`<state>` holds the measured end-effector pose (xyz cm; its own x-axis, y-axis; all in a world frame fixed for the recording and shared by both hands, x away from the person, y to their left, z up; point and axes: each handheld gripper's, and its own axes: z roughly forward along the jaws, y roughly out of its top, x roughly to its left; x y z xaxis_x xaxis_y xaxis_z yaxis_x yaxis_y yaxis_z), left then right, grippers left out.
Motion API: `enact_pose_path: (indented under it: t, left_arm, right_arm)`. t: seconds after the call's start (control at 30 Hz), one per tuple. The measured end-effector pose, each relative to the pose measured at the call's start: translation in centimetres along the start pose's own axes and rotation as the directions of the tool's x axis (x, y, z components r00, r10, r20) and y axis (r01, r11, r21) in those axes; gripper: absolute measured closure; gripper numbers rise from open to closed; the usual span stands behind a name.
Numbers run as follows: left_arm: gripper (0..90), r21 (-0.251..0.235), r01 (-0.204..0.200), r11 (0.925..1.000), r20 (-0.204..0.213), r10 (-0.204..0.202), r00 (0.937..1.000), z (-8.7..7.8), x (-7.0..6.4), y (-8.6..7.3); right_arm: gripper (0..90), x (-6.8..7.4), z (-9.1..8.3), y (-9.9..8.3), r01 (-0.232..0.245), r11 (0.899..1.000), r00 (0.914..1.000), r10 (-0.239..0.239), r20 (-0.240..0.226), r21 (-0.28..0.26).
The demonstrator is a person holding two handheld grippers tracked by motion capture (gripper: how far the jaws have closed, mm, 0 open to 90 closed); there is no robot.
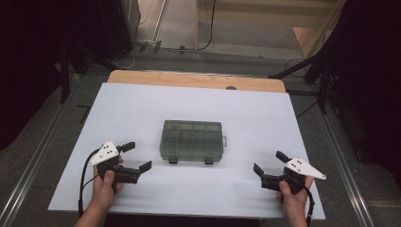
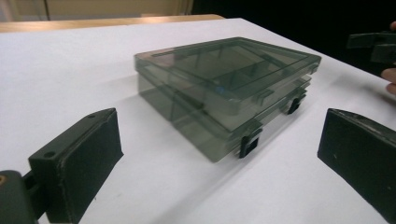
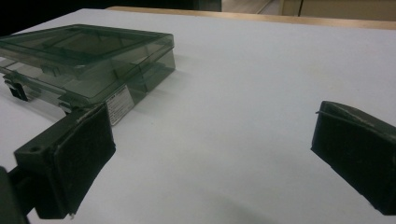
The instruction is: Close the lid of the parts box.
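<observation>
Organizer box [image 1: 191,140] sits untouched between both wide-open, empty grippers.

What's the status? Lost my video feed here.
Left tongs open, right tongs open, both empty. Organizer box shut, centred on white table, untouched. Nothing in the way.

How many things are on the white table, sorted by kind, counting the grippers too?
Clear compartment box: 1
Black latches on the box: 2, left latch and right latch
Grippers: 2, left gripper and right gripper, both open
Total: 5
</observation>
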<state>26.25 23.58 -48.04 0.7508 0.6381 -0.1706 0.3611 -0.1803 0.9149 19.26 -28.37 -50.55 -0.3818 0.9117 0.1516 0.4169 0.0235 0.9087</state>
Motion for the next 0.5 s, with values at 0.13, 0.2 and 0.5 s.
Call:
enact_pose_path:
  t: [0.13,0.2,0.5]
  left_arm:
    - [0.0,-0.012,0.009,0.9999,-0.023,-0.009,0.9997,-1.2,0.5,-0.4]
    - [0.0,-0.012,0.010,0.9999,-0.033,-0.010,0.9994,-1.7,0.8,-0.5]
    - [0.0,-0.009,0.018,0.9998,-0.074,-0.019,0.9971,-4.2,2.0,-1.3]
  right_arm:
    - [0.0,-0.3,-0.5,-0.2,-0.003,1.000,1.0000,0.003,0.009,-0.005]
    - [0.0,-0.3,-0.8,-0.2,-0.009,1.000,0.9999,0.009,0.011,-0.005]
    - [0.0,-0.6,-1.9,-0.5,-0.010,1.000,0.9994,0.011,0.032,-0.010]
